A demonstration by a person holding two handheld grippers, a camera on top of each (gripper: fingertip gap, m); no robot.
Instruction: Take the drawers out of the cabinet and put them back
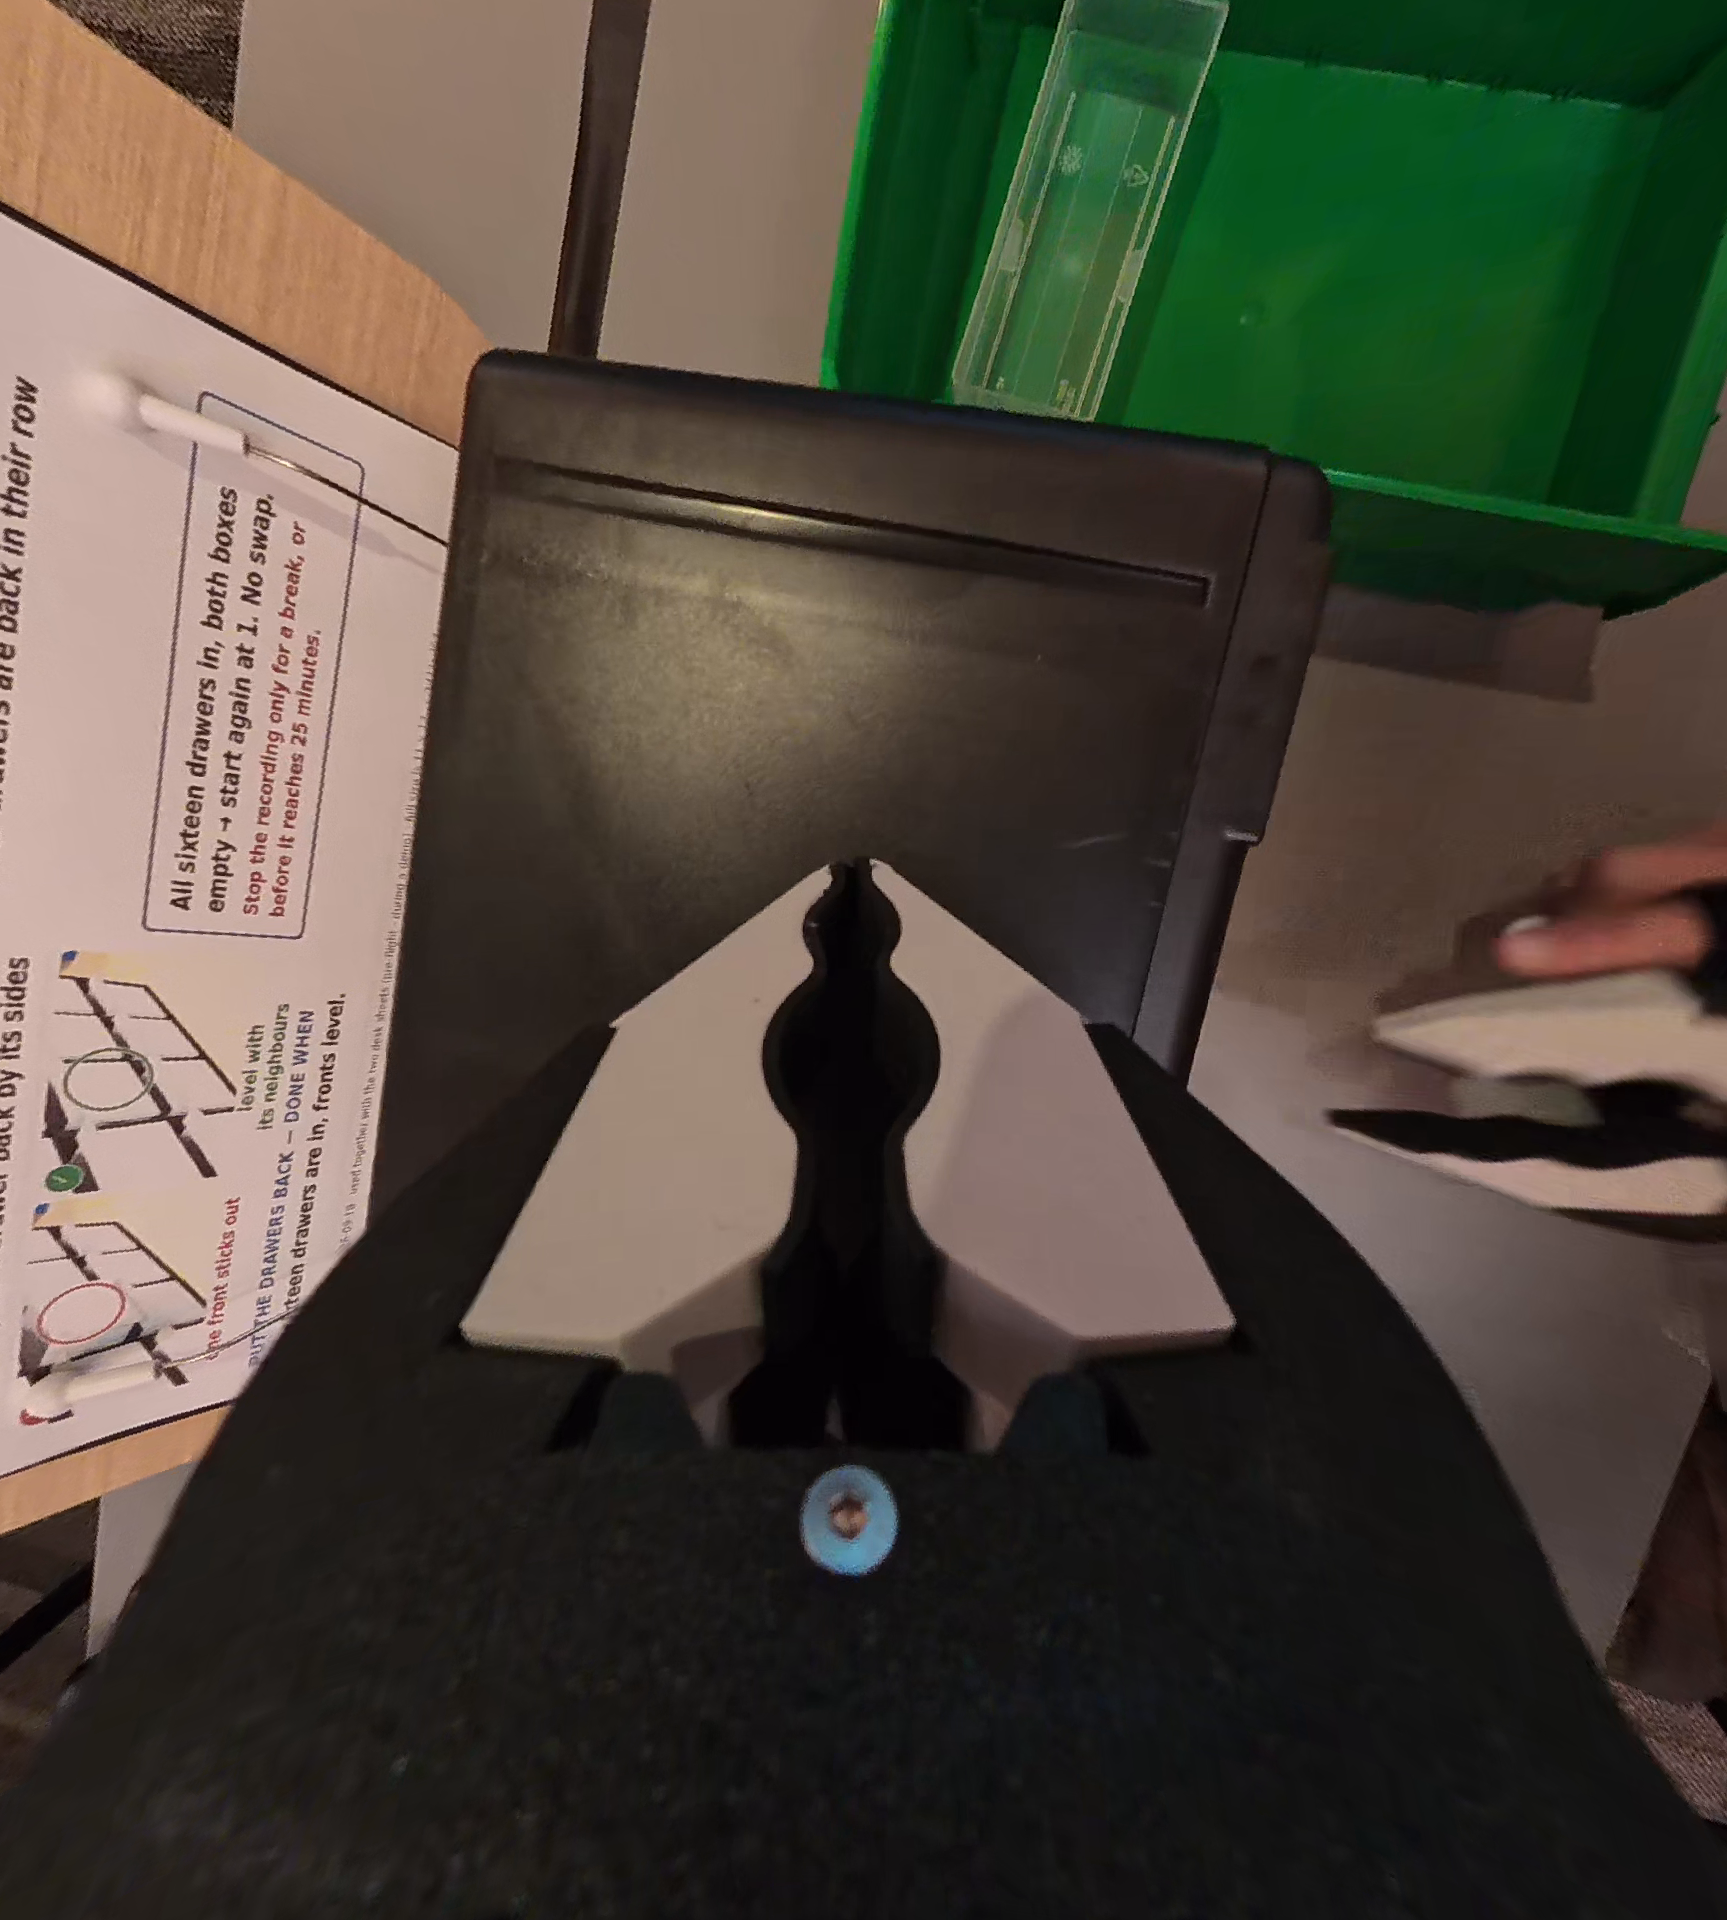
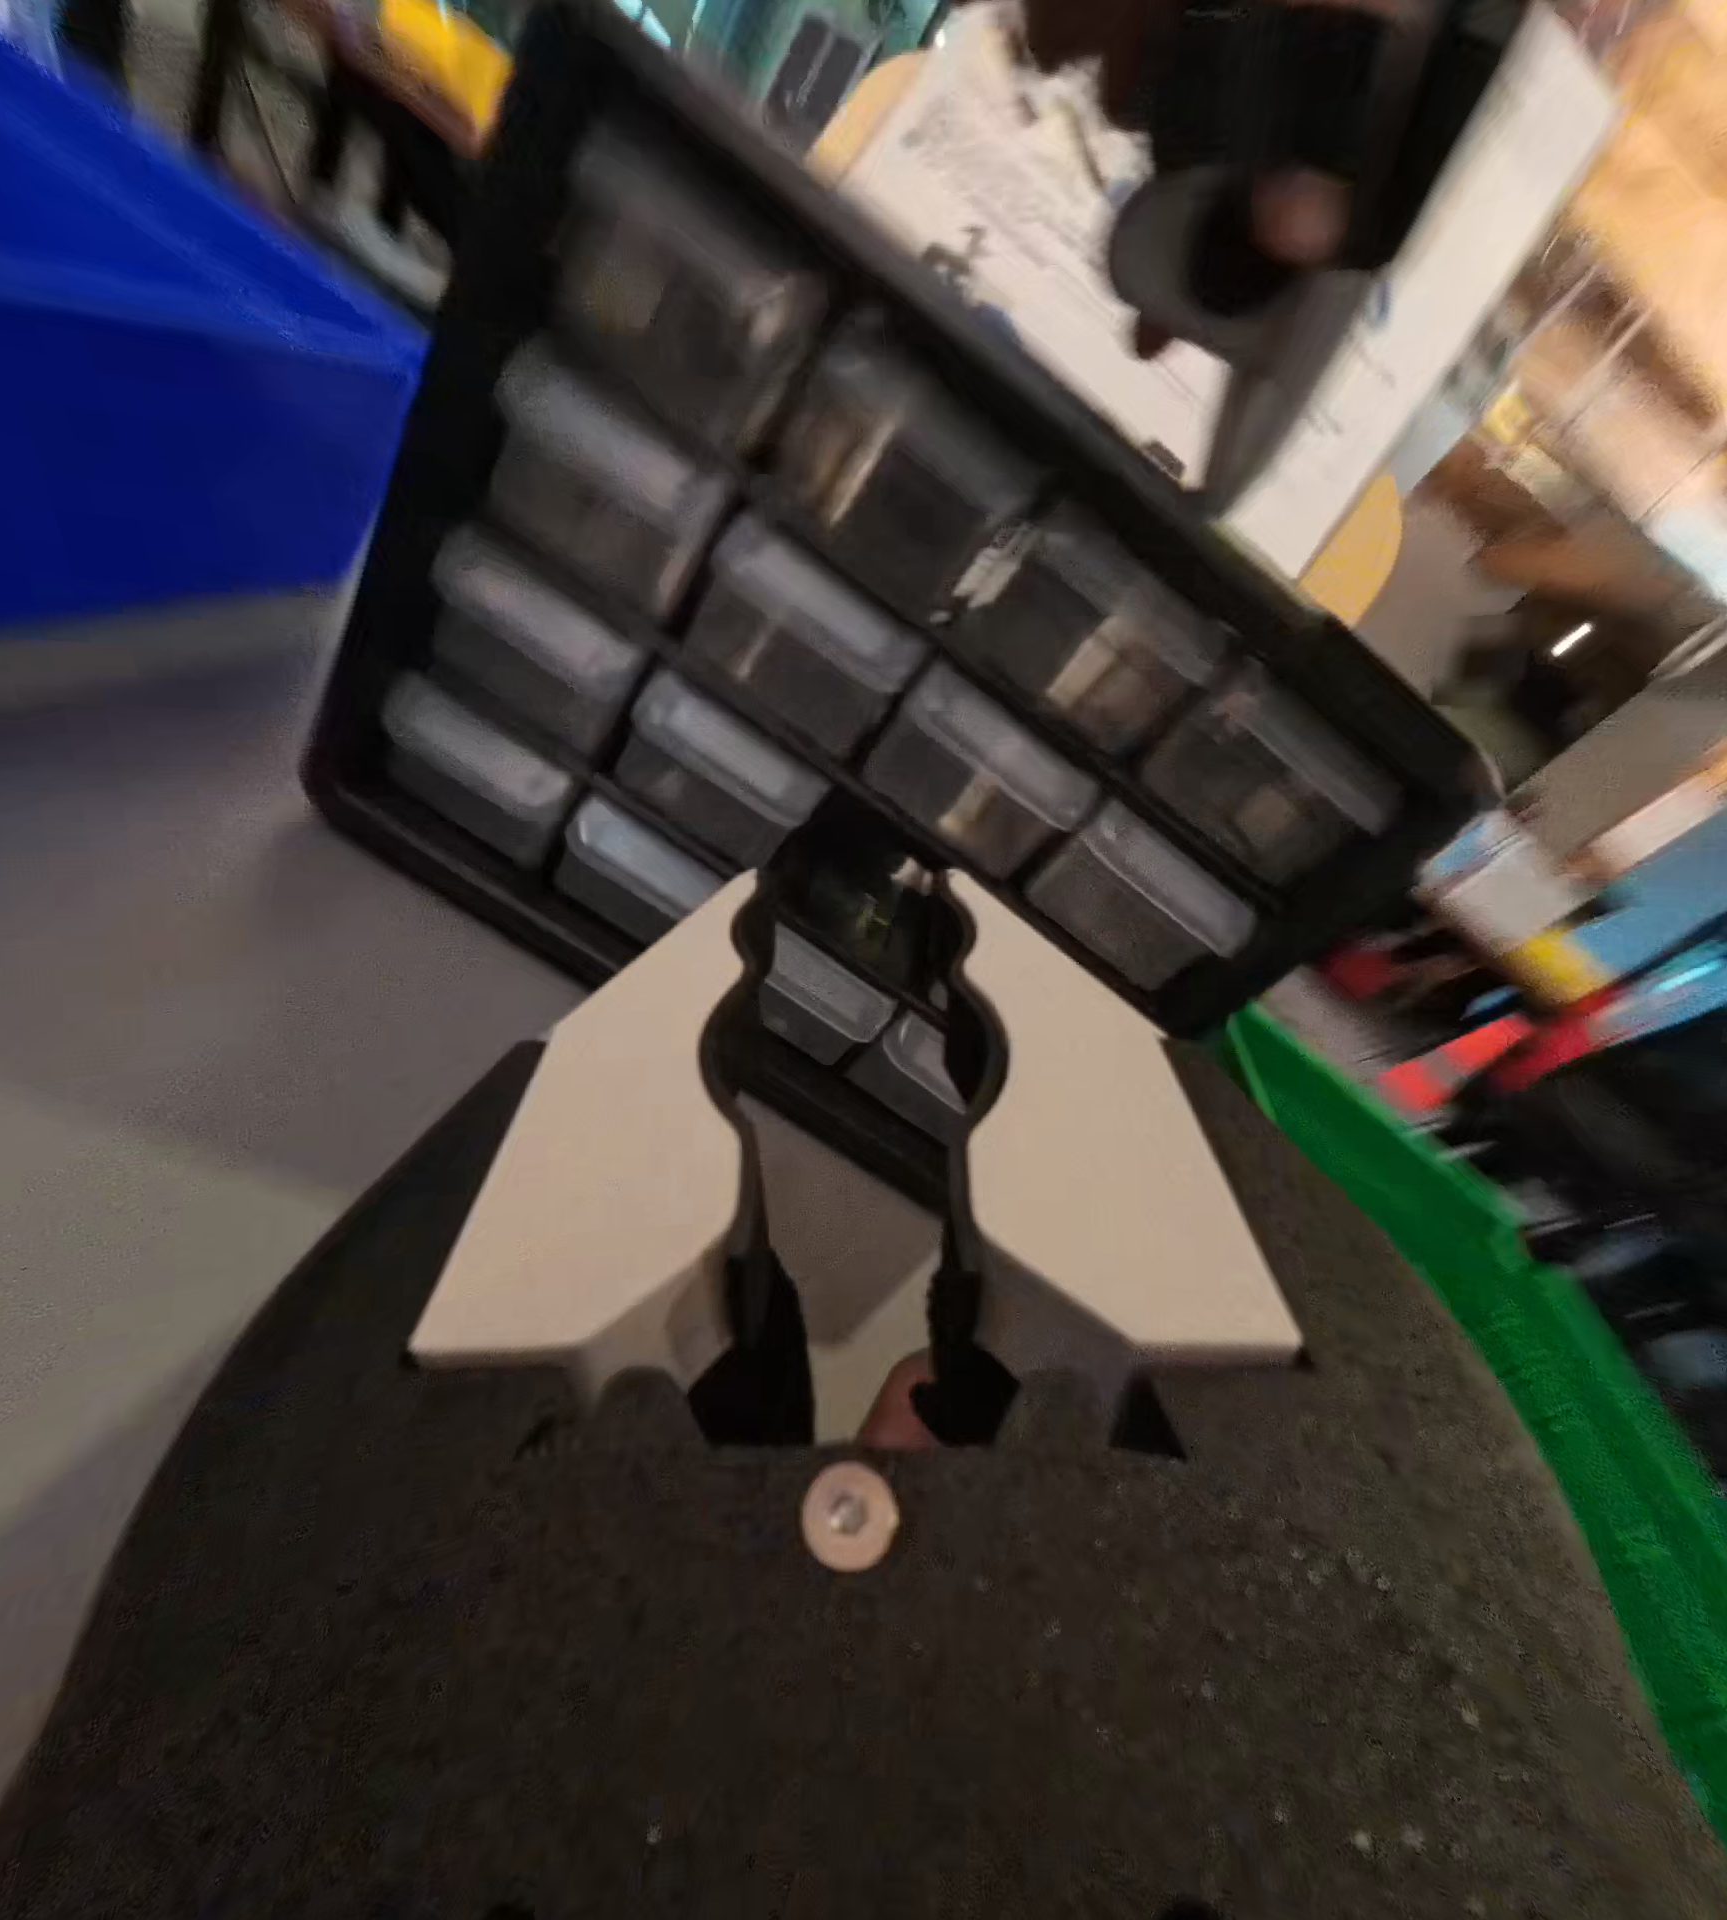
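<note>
The black drawer cabinet (image 1: 838, 675) fills the middle of the left wrist view, seen from above. My left gripper (image 1: 851, 868) is shut and empty, with its tips on the cabinet's top. In the right wrist view, which is blurred by motion, the cabinet's front (image 2: 485, 883) shows rows of clear drawers (image 2: 797, 644). My right gripper (image 2: 854, 894) is open and empty, just in front of a dark slot in a lower row. One clear drawer (image 1: 1077, 208) lies in the green bin (image 1: 1410, 260). The right gripper (image 1: 1565, 1091) shows blurred at the right, held by a hand.
A printed instruction sheet (image 1: 111, 831) lies on the wooden desk to the left of the cabinet. A blue bin (image 2: 111, 364) stands left of the cabinet front, and the green bin's rim (image 2: 1565, 1403) runs along the right. The left gripper (image 2: 1243, 239) shows blurred above the cabinet.
</note>
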